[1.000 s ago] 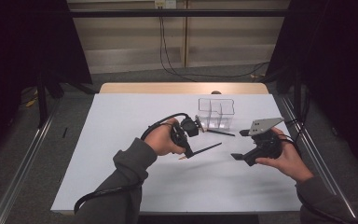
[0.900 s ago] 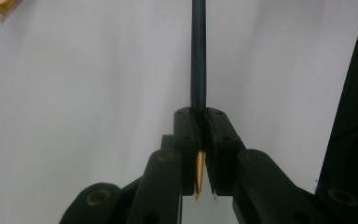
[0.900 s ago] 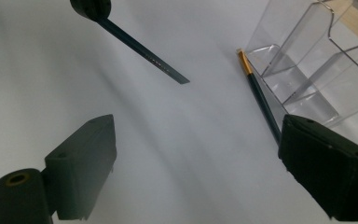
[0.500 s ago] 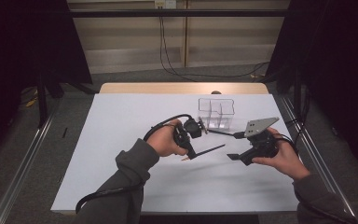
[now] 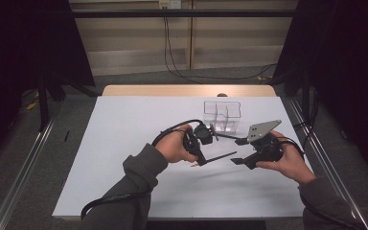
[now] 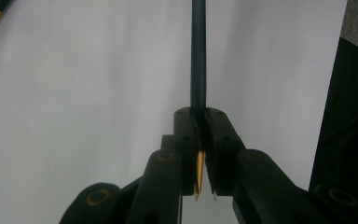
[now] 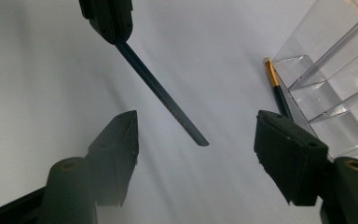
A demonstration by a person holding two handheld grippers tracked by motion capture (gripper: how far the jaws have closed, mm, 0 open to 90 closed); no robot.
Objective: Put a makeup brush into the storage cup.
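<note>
Item one, my left gripper [image 5: 199, 155]: fingers [image 6: 189, 140] pressed together on a slim dark-handled brush [image 6: 198, 56], gripped near its gold-coloured pointed end, which pokes back between the pads; the long dark shaft runs forward past the tips, lifted clear of the bench [image 5: 124, 143]. In the high view that shaft [image 5: 220, 156] slants toward my other hand, free end unsupported. Item two, my right gripper [image 5: 242, 151]: fingers [image 7: 289, 158] spread wide, holding nothing, set either side of the brush's free end [image 7: 200, 140] with open space on both flanks, not touching it. Item three, a second brush [image 7: 274, 84] with a gold ferrule, lying on the bench against the foot of the organiser. Item four, a clear plastic organiser [image 5: 222, 115] with divided compartments, upright just beyond both grippers; I cannot tell from here whether anything stands in it. Item five, the white bench top itself, otherwise bare around the work. My reading: a hand-over of the held brush, left to right, not yet made. Risks noted: the left grip sits far toward one end, so the long shaft could pivot or slip if the right fingers nudge it before closing squarely; closing on the very tip would give a poor hold, and the brush might drop once the left lets go; a sideways swing of the right hand could knock the organiser or the brush lying beside it.
</note>
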